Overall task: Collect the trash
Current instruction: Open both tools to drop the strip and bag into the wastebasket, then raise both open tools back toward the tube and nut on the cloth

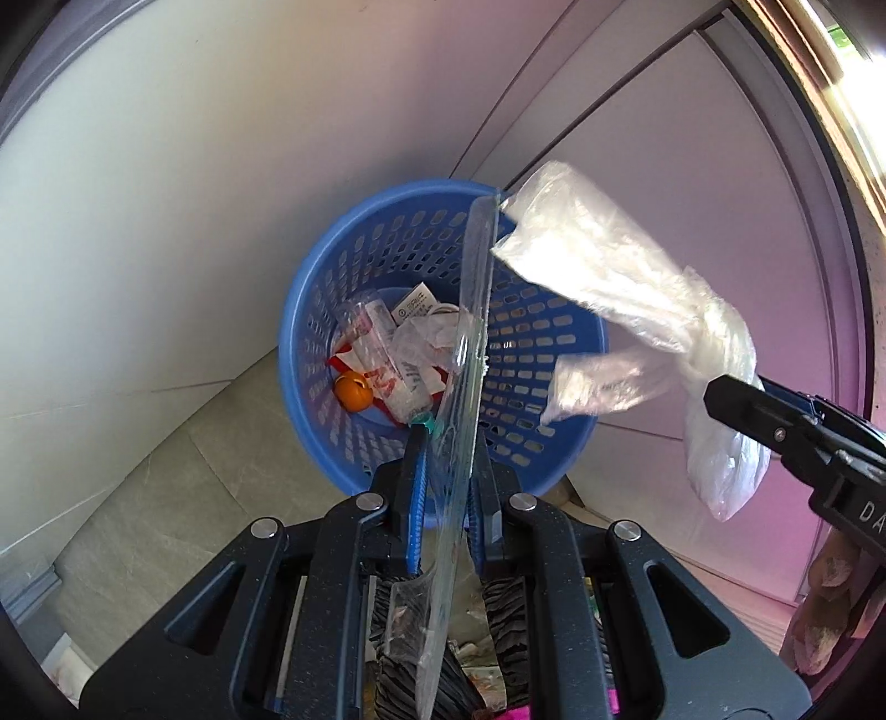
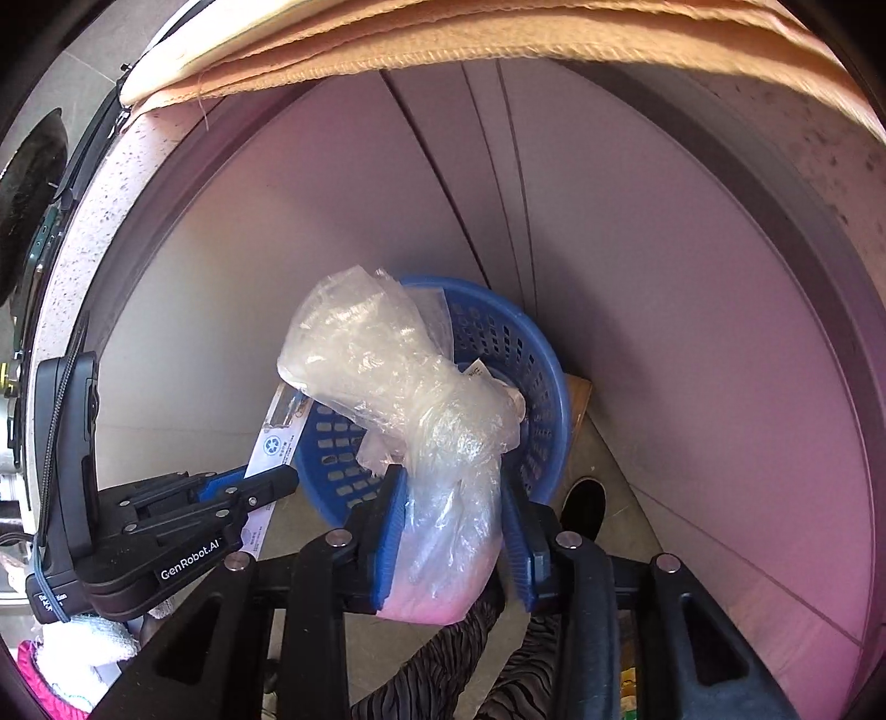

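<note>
A blue perforated basket (image 1: 554, 332) stands on the floor below both grippers, also seen in the right wrist view (image 2: 526, 354). It holds wrappers (image 1: 410, 338) and an orange ball (image 1: 353, 390). My left gripper (image 1: 448, 443) is shut on a flat clear plastic package (image 1: 473, 310) that sticks out over the basket. From the right wrist view, that left gripper (image 2: 277, 482) holds the package (image 2: 271, 443) beside the rim. My right gripper (image 2: 451, 479) points down over the basket. A crumpled clear plastic bag (image 2: 387, 376) fills the gap between its blue pads and hangs from its tip (image 1: 603, 266).
Pale cabinet panels (image 1: 692, 194) rise right behind the basket and a white wall (image 1: 138, 221) stands to its left. The floor is grey tile (image 1: 166, 498). A speckled counter edge with an orange cloth (image 2: 443, 39) overhangs. A person's dark shoe (image 2: 587, 498) is by the basket.
</note>
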`<state>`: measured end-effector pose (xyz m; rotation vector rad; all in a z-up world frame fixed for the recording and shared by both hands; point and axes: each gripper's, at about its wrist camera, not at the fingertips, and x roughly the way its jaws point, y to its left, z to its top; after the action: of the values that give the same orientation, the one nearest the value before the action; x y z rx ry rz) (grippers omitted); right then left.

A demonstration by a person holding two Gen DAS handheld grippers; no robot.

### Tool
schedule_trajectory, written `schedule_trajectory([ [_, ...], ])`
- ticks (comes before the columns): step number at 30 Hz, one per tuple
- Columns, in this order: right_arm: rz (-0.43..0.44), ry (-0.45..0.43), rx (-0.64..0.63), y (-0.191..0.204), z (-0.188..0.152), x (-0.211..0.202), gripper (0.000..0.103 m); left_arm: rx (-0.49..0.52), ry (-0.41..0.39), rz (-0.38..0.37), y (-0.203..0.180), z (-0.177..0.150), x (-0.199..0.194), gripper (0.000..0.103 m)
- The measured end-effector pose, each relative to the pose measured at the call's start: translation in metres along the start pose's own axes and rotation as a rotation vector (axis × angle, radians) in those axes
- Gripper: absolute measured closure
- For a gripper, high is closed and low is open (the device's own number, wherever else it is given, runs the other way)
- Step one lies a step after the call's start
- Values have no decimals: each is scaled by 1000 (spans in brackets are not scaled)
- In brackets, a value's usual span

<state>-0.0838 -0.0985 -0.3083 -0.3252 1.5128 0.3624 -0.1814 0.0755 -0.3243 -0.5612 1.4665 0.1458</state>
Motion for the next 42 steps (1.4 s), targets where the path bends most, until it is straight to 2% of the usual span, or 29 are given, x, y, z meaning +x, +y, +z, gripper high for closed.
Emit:
schedule_trajectory([
  [5, 1, -6, 0, 2, 4, 0, 63, 4, -9, -5, -2, 8, -4, 91],
  [6, -3, -7, -1, 2, 5, -1, 61, 7, -10, -1, -3, 9, -4, 88],
  [8, -5, -10, 1, 3, 6, -1, 53, 15, -21, 1, -4, 10, -6, 66],
  [9, -6, -11, 2, 2, 6, -1, 46, 18, -27, 5, -4, 10, -8, 63],
  [10, -6, -14, 1, 2, 7, -2, 43, 20, -32, 8, -5, 9, -8, 63],
  [19, -3, -34, -17, 7, 10, -12, 42, 34, -57, 30, -6, 7, -14, 63],
  [24, 11, -52, -38, 8, 12, -27, 41, 39, -84, 56, -10, 8, -31, 63],
  [28, 26, -71, -65, 14, 8, -43, 40, 40, -116, 77, -9, 9, -53, 63],
  [36, 79, -145, -124, 21, 7, -95, 33, 75, -229, 84, -23, 9, -112, 63],
  [42, 103, -209, -151, 17, 13, -136, 31, 70, -319, 45, -42, 17, -158, 63],
])
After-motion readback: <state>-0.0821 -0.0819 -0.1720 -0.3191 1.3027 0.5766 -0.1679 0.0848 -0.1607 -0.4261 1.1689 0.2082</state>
